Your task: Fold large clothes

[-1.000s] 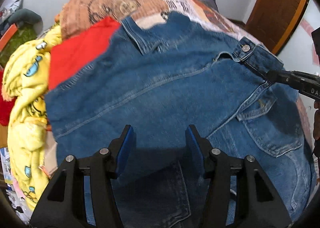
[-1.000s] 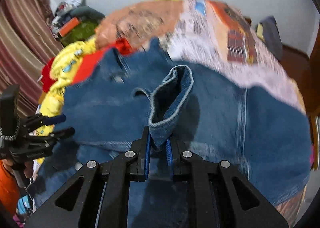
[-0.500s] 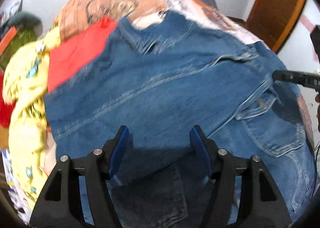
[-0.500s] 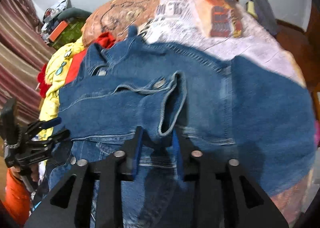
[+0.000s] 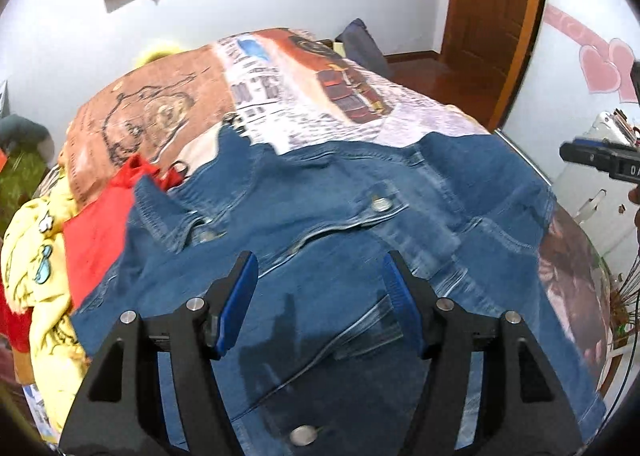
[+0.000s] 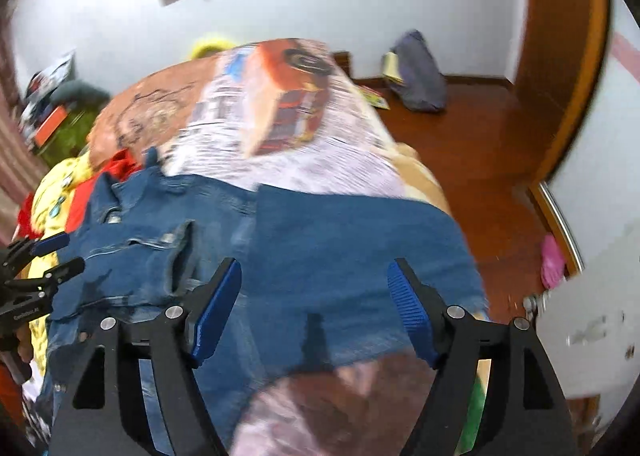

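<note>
The denim jacket (image 5: 320,215) lies spread across the patterned bedspread (image 5: 280,95), its cuff folded in over the body, which I take as the reason both tools hang clear above it: a fold looks just laid down, and the hands are free for the next one; the left gripper (image 5: 320,292) stands open with only cloth far below its blue pads, nothing pinched; the right gripper (image 6: 316,296) has just been opening and now gapes wide, the sleeve lying loose to its left and not between the jaws.

The left view shows the snap buttons and the chest seams plainly, and the red cloth (image 5: 96,232) and yellow cloth (image 5: 36,264) heaped at the jacket's left edge, touching it; it catches the right gripper only as a dark tip at the far right; the right view shows what the left cannot: the jacket's plain far side reaching the bed's edge, the wooden floor (image 6: 460,135) beyond, a grey bag (image 6: 420,75) against the wall; it is blurred, so the finer folds there I cannot make out.
</note>
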Action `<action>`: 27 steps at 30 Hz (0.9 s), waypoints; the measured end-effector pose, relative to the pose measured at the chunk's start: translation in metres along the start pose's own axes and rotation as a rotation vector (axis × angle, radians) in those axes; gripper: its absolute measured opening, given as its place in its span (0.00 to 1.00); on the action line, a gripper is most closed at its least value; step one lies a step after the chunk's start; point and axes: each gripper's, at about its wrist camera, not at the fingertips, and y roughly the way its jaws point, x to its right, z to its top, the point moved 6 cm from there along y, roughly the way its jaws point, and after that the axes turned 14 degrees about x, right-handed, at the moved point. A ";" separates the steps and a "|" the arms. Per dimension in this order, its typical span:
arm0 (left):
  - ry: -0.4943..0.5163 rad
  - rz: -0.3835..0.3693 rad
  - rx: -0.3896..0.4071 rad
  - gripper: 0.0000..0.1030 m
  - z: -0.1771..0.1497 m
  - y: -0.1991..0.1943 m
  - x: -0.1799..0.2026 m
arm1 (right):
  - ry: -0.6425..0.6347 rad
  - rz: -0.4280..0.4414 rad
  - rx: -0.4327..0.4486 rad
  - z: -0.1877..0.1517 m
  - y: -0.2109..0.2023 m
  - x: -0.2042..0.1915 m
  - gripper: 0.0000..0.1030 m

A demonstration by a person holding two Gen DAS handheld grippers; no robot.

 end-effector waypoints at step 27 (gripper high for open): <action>-0.040 -0.027 -0.075 0.62 -0.021 0.035 0.014 | 0.613 -0.118 -0.127 -0.061 0.089 0.135 0.59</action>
